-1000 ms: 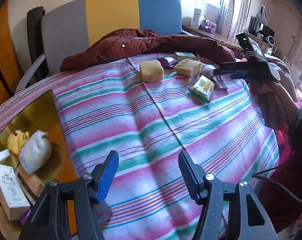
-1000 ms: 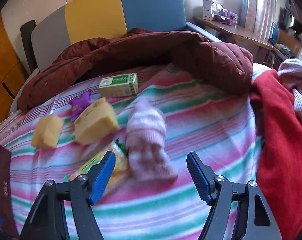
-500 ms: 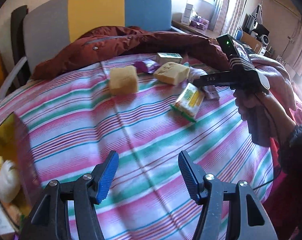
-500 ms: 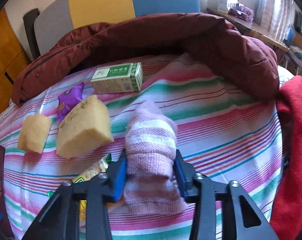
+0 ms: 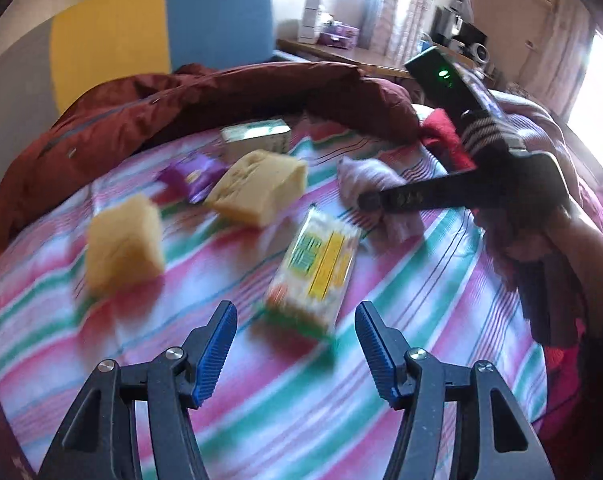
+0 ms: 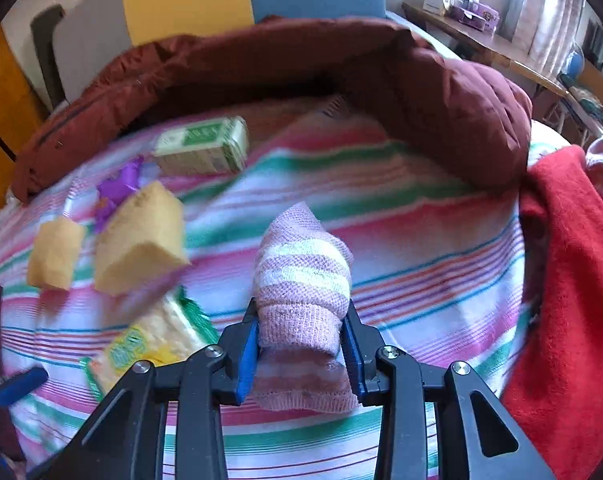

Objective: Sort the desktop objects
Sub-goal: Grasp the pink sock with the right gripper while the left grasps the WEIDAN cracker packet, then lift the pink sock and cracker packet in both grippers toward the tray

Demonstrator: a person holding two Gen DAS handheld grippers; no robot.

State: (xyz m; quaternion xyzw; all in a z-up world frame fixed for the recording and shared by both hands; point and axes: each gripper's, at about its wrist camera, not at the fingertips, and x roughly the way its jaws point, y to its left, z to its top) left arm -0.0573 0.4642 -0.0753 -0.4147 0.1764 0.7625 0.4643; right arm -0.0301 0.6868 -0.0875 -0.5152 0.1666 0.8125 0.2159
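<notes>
1. A second ago the right gripper (image 6: 301, 344) stood wide open over the rolled pink-and-white striped knitted sock (image 6: 301, 280); now its blue-padded fingers (image 6: 248, 346) have closed on the sock's lower end, pads pressing both sides; the left gripper (image 5: 295, 354) has swung from the gold-lined box towards the snack packet, and that box has left its view.
2. The sock is soft ribbed knit, pale pink with white bands, rolled into a stubby bundle; its upper end pokes beyond the fingers, tilted away from the camera; it lies on the pink, green and white striped cloth (image 6: 421, 240) covering the surface.
3. The left gripper's fingers stand about half open with nothing between them, hovering near the yellow-and-green plastic snack packet (image 5: 315, 268).
4. Nearby on the cloth: two yellow sponge blocks (image 5: 123, 240), a purple foil wrapper (image 5: 195, 172), a small green-and-white carton (image 5: 257, 138); a maroon padded jacket (image 5: 221, 96) lies behind them.
5. No container shows in either view now.
</notes>
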